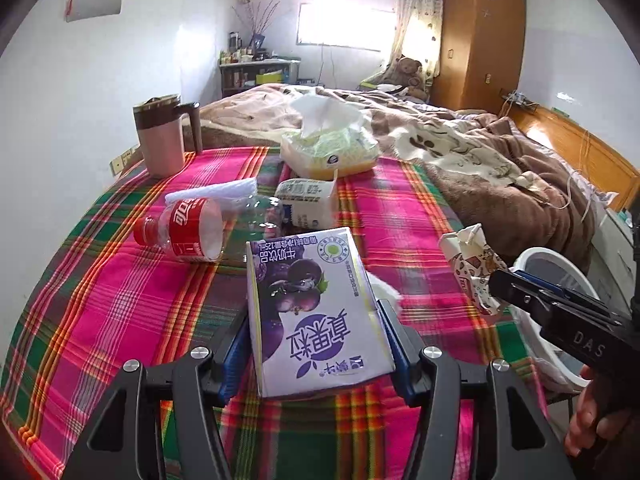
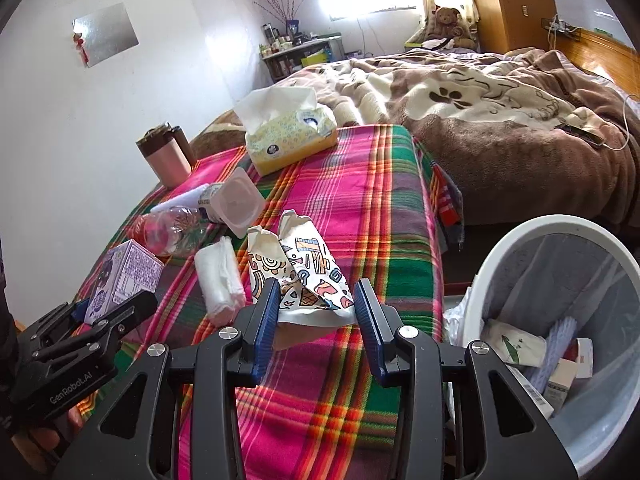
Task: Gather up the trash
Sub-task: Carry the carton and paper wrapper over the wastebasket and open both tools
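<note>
My left gripper (image 1: 314, 320) is shut on a purple drink carton (image 1: 304, 280), both blue pads pressing its sides; it is held just over the plaid tablecloth (image 1: 120, 300). My right gripper (image 2: 318, 286) is shut on a crumpled patterned wrapper (image 2: 304, 268), a little above the cloth near the table's right side. In the left wrist view that gripper (image 1: 504, 284) and the wrapper (image 1: 472, 264) show at the right. On the cloth lie an empty cola bottle (image 1: 188, 232), a yoghurt cup (image 2: 240, 200) and a rolled white tissue (image 2: 220, 280).
A white bin (image 2: 500, 248) lined with a clear bag stands off the table's right edge, with several cartons inside. At the table's far end are a tissue pack (image 1: 332, 148) and a pink lidded mug (image 1: 160, 140). A bed with brown blankets (image 2: 500, 120) lies beyond.
</note>
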`<move>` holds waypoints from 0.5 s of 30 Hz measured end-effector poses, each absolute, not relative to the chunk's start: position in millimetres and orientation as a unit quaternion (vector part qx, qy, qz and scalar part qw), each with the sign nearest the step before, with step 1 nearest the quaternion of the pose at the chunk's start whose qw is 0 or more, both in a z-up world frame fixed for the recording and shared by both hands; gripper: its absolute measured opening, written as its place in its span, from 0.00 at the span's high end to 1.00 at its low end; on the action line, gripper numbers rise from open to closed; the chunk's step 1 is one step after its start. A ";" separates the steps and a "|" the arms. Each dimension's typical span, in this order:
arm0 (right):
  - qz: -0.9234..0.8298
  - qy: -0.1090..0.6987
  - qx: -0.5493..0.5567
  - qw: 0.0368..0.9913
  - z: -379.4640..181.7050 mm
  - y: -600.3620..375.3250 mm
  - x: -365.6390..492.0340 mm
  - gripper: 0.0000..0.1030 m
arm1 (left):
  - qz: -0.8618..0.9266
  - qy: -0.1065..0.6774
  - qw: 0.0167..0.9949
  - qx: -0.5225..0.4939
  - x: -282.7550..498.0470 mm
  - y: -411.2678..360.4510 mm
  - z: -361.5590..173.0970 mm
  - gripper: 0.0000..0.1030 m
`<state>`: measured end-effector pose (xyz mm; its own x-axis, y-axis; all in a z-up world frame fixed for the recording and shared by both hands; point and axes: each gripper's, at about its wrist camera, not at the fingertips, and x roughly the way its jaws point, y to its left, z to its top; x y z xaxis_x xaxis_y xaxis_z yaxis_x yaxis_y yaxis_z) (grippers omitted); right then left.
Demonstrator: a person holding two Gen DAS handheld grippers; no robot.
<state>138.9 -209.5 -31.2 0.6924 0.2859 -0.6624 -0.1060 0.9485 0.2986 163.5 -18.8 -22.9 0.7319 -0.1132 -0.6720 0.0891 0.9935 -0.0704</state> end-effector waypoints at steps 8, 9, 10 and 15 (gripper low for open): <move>0.084 0.346 0.126 0.926 -13.0 -227.7 112.1 0.61 | -0.088 0.331 0.939 -0.017 138.4 -35.8 3.9 0.43; 0.082 0.342 0.128 0.927 -11.3 -229.8 109.7 0.61 | -0.093 0.328 0.940 -0.017 135.1 -38.6 6.8 0.43; 0.078 0.338 0.129 0.929 -9.2 -232.8 106.0 0.61 | -0.096 0.324 0.941 -0.015 132.1 -41.5 9.5 0.43; 0.061 0.320 0.133 0.936 -1.1 -245.6 88.9 0.61 | -0.111 0.310 0.944 -0.011 119.8 -54.7 19.9 0.43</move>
<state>88.9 -245.6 -1.1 0.7884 0.1995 -0.5820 -0.0293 0.9571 0.2884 119.8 -54.7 19.9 0.7826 -0.2161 -0.5838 0.2027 0.9752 -0.0891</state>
